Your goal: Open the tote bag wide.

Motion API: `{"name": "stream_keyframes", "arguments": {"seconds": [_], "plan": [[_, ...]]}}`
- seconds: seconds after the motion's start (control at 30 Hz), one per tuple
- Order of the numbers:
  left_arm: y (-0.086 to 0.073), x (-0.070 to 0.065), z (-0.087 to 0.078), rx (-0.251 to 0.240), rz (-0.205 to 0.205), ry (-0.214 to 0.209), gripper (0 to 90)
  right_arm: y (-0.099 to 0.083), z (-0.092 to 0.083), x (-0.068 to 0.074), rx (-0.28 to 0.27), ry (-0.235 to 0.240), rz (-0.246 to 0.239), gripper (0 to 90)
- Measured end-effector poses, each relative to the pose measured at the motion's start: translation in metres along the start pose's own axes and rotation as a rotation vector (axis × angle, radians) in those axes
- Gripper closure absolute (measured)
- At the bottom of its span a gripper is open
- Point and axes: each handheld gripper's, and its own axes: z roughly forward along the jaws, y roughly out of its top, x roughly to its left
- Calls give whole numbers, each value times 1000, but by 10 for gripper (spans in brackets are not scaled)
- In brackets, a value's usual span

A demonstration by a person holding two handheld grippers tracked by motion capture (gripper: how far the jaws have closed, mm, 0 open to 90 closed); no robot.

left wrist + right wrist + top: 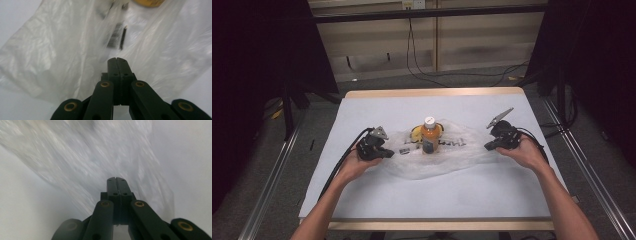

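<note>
A crumpled clear plastic bag (pixel 457 152) lies across the middle of the white-covered table (pixel 412 195). An orange-juice bottle (pixel 430 134) with a white cap stands upright in or behind it, with something yellow (pixel 415 132) just to its left. My left gripper (pixel 390 154) is at the bag's left edge, my right gripper (pixel 487 146) at its right edge. In the left gripper view the jaws (pixel 116 59) are shut, tips over the bag film (pixel 62 50) and near a barcode label (pixel 116 37). In the right gripper view the jaws (pixel 116 178) are shut over blurred film (pixel 100 157). Whether either pinches film I cannot tell.
Bare white cloth surrounds the bag on the near side and far side. The table's wooden edge (pixel 432 93) runs along the back. Cables (pixel 337 170) trail from my left gripper toward the near left. Dark stands and floor cables sit beyond the table.
</note>
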Motion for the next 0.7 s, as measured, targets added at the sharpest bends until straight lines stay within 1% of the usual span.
{"name": "stream_keyframes", "arguments": {"seconds": [0.03, 0.07, 0.1, 0.13, 0.17, 0.2, 0.23, 0.27, 0.3, 0.33, 0.37, 0.4, 0.43, 0.47, 0.53, 0.57, 0.6, 0.67, 0.7], "plan": [[1, -2, -2, -13, 6, -16, 900, 3, -2, 2, -12, 12, -1, 900], [3, -5, -3, -28, 14, -9, 900, 6, -4, 4, -26, 13, -13, 900], [4, -8, -4, -42, 13, 0, 900, 8, -5, 5, -39, 20, -15, 900], [6, -10, -6, -54, 17, -18, 900, 11, -7, 7, -48, 30, -14, 900], [8, -12, -8, -54, 21, -20, 900, 14, -8, 9, -58, 27, -23, 900], [11, -15, -9, -55, 31, -24, 900, 17, -10, 11, -65, 34, -24, 900], [15, -18, -10, -54, 49, -19, 900, 20, -11, 13, -64, 37, -34, 900], [17, -22, -11, -70, 50, -17, 900, 23, -12, 16, -65, 39, -42, 900], [21, -24, -12, -75, 60, -25, 900, 28, -12, 18, -67, 43, -52, 900], [25, -26, -13, -80, 78, -29, 900, 32, -13, 20, -68, 55, -56, 900], [30, -29, -13, -80, 87, -27, 900, 37, -14, 22, -73, 56, -66, 900], [34, -31, -11, -76, 93, -39, 900, 42, -13, 25, -73, 60, -69, 900], [38, -34, -8, -75, 98, -33, 900, 48, -13, 27, -68, 71, -76, 900], [43, -35, -6, -64, 99, -45, 900, 54, -11, 29, -65, 74, -87, 900], [51, -37, 3, -51, 111, -43, 900, 69, -4, 35, -52, 90, -114, 900], [55, -37, 9, -45, 98, -50, 900, 74, -1, 36, -45, 97, -120, 900], [58, -36, 14, -35, 105, -42, 900, 80, 4, 39, -29, 109, -123, 900], [62, -35, 25, -27, 91, -51, 900, 92, 14, 43, -5, 119, -144, 900], [63, -34, 29, -16, 87, -50, 900, 97, 20, 45, 9, 128, -144, 900]]}}
